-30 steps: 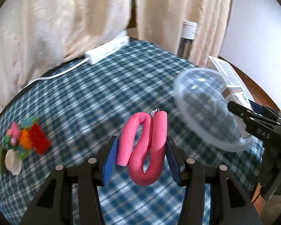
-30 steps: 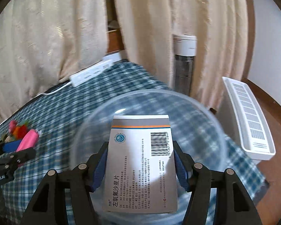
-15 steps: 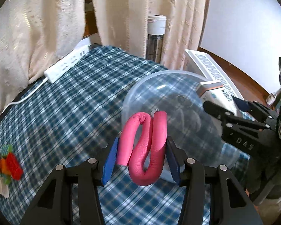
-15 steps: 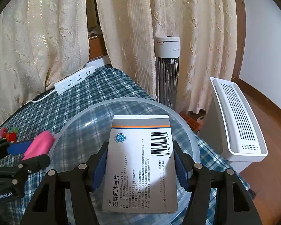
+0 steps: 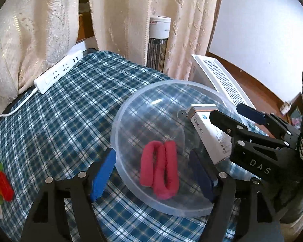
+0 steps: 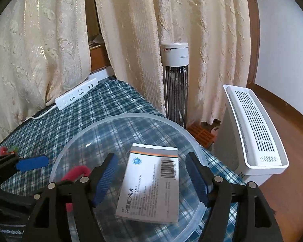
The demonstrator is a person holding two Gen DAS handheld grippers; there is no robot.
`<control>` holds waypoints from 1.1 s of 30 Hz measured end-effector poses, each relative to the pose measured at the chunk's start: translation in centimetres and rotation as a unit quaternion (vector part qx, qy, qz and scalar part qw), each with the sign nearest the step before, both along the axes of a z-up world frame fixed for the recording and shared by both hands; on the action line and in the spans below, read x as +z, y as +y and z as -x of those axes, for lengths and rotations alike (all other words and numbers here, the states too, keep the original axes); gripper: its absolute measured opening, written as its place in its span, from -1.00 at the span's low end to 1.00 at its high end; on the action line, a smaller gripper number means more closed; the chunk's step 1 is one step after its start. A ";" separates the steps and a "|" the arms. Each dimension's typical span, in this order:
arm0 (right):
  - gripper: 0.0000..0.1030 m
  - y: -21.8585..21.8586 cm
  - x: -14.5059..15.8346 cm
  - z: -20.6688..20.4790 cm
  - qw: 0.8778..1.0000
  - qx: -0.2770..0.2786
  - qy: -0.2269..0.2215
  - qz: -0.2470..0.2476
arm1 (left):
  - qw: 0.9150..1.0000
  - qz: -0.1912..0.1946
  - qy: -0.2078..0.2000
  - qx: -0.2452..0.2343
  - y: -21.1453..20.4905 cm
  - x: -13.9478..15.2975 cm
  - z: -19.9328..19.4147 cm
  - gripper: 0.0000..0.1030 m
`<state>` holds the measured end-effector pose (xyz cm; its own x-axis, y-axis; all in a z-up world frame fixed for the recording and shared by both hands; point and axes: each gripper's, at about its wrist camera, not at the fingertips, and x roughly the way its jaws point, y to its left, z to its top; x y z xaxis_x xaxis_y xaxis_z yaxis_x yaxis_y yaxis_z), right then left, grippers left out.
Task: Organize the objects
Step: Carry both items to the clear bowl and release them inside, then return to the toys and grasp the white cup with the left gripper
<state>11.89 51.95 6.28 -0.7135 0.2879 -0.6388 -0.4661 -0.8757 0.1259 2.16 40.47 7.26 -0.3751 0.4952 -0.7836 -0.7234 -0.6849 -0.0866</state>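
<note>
A clear plastic bowl stands on the blue checked tablecloth near its right edge; it also shows in the right wrist view. A folded pink foam tube lies inside the bowl, free of my open left gripper, whose jaws straddle the near rim. Its red end shows in the right wrist view. A white medicine box lies tilted in the bowl between the spread jaws of my open right gripper, no pad touching it. The box and right gripper also show in the left wrist view.
A white power strip lies at the table's far edge by cream curtains. Small coloured toys sit at the left. A tower heater and a white appliance stand on the floor beyond the table's right edge.
Both grippers have opened. The pink tube has dropped from the left gripper into the bowl, and the medicine box has dropped from the right gripper into the bowl.
</note>
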 end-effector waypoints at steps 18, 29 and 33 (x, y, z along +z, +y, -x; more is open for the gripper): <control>0.61 -1.3 1.3 -0.6 1.000 -0.007 0.023 -0.010 | 0.999 -0.007 0.011 0.052 -4.0 0.8 0.6 0.49; 0.62 -4.2 2.0 0.1 0.999 0.021 0.032 -0.009 | 0.994 -0.007 0.017 0.104 -8.7 0.9 1.5 0.49; 0.62 -5.9 2.2 0.7 0.999 0.039 0.034 -0.011 | 0.991 -0.006 0.022 0.129 -10.9 1.0 2.1 0.49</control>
